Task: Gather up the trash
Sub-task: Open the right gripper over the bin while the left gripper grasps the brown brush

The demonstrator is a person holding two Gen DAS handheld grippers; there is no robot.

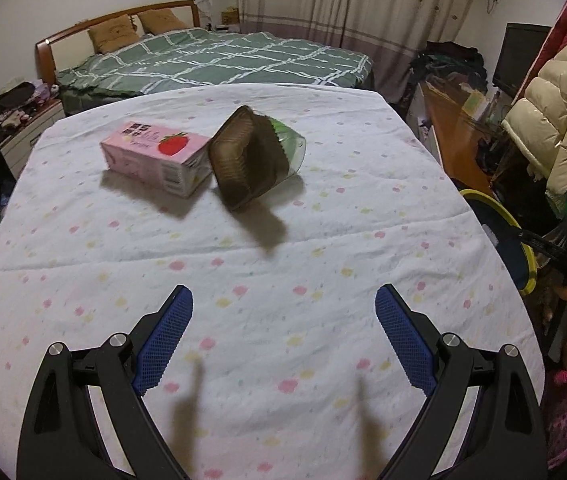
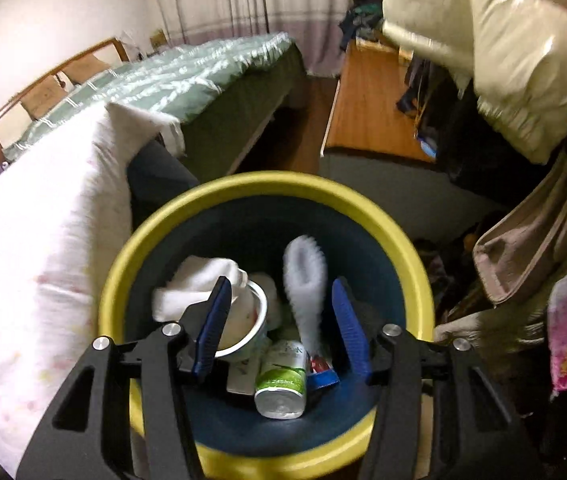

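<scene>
Right claw (image 2: 281,324) is hung over the yellow-rimmed bin (image 2: 155,248), pointed down into it, jaws partly apart with nothing pressed between the pads; a white ribbed piece (image 2: 305,280) is seen blurred between the fingers, apart from both pads, judged to be dropping or already lying in the bin, cannot be told which. The bin is parked just beside the table edge, presumably so short drops are possible. Already inside: a crumpled white tissue (image 2: 191,284), a white cup (image 2: 249,320), a small green-labelled can (image 2: 283,380), a blue-red wrapper (image 2: 323,376). Left claw (image 1: 283,332) is held wide and empty over the cloth-covered table (image 1: 83,280), aimed toward the remaining trash. Still on the table, well apart from the claw: a pink strawberry carton (image 1: 155,156) lying flat, and a brown plastic tray (image 1: 243,160) tipped on edge, propped against a green-white container (image 1: 289,140) behind it. Tray is judged light and likely to topple when touched. Task roughly half done.
</scene>
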